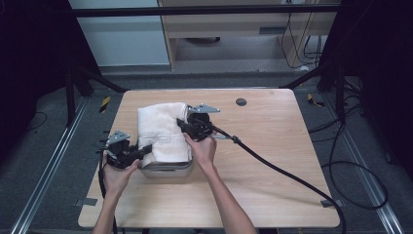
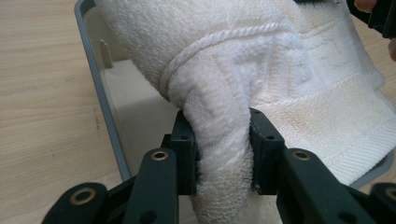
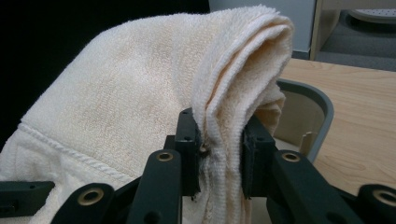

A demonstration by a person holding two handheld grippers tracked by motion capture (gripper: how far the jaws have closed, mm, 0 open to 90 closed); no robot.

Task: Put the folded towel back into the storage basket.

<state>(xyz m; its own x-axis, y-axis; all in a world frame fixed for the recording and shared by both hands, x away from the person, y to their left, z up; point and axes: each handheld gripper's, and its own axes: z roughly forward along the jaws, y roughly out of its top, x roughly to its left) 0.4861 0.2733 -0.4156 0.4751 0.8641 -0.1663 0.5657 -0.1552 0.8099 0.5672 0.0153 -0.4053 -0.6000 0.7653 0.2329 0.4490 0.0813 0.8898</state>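
Over grey bin [image 1: 165, 170]: L tongs [image 2: 222, 154] & R tongs [image 3: 219, 156], both tight on towel [image 1: 160, 129].

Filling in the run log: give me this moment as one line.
left tongs: shut on towel | right tongs: shut on towel | towel: folded, over grey bin | bin: on table

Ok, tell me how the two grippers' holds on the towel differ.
The left gripper pinches a bunched, twisted fold of the towel at the near left end of the grey bin; the right gripper clamps flat layered edges at the far right side. The left sits lower by the bin's rim, the right higher. Both are shut on the towel.
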